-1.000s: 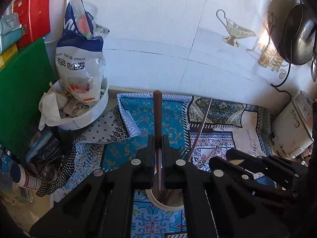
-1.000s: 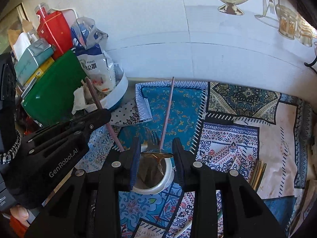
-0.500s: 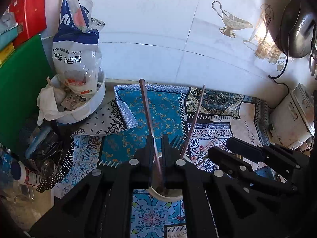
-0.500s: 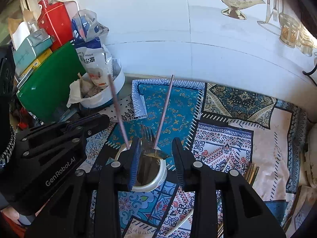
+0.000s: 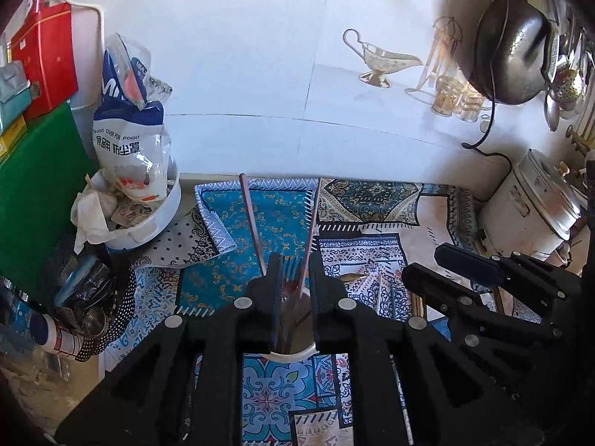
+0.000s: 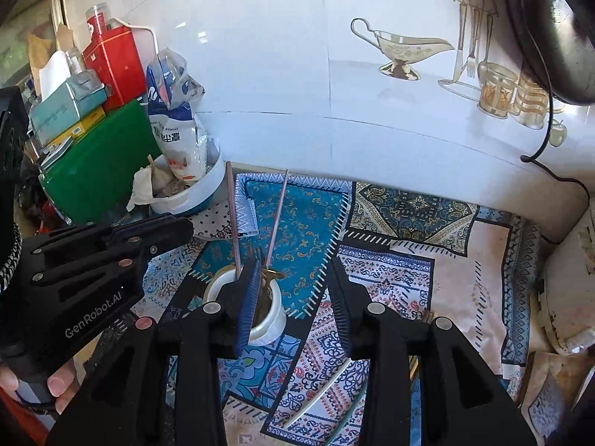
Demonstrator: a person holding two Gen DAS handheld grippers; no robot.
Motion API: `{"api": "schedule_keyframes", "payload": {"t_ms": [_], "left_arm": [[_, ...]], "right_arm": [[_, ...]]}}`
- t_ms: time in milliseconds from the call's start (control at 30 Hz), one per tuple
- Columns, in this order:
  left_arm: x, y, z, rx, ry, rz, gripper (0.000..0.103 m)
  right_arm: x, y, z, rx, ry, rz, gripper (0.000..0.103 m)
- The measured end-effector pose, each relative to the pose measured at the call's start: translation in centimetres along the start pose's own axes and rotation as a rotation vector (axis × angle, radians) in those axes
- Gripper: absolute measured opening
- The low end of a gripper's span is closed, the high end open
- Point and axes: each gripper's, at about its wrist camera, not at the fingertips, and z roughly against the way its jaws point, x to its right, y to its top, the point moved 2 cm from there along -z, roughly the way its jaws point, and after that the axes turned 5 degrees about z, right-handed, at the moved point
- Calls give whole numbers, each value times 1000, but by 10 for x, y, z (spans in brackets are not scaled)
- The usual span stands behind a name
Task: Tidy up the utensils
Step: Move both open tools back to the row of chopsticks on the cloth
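The white cup (image 6: 269, 319) stands on the patterned cloth (image 6: 390, 271) that covers the desk, and it already holds two chopsticks: one (image 5: 252, 223) leaning left, the other (image 5: 310, 234) leaning right, with fork tines (image 5: 288, 260) and a gold utensil (image 6: 273, 275) showing at the rim. The left claw (image 5: 292, 282) hangs right above the cup with its jaws narrowly apart and gripping nothing; the two chopsticks rise through and beside that gap. The right claw (image 6: 293, 297) is spread wide and empty, just right of the cup, its left finger (image 6: 249, 297) overlapping the cup's rim in this view.

More utensils wait loose on the cloth: gold-coloured chopsticks (image 5: 416, 301) near the right claw, and a long pale utensil (image 6: 327, 383) lying below it, its type not clear.

The step in hand looks like fetching the next loose piece. To do it well, the left claw should lift straight up so that it does not snag a leaning chopstick and tip the cup. The right claw should drop onto one thin piece, close across its width near the middle, and carry it upright. Thin metal on soft cloth may slide, so a low, square approach would help.
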Motion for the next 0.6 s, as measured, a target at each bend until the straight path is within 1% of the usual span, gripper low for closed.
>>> {"api": "schedule_keyframes", "payload": {"t_ms": [133,267,433,600], "left_arm": [[19,-2,8,16,-25,-37,22],[39,-6,9,15,-56,-66,24],[67,-14,-2,-14,-93,-100,27],[92,-25,-19,-63,-125,-133,28]], "right_arm": [[14,-8,14,14,-43,-15,37],[33,-20,24,11,-79,-45,37],[62,-37,30,-12,-129,-92,37],[90,-58,32,-44,-168,-150,37]]}}
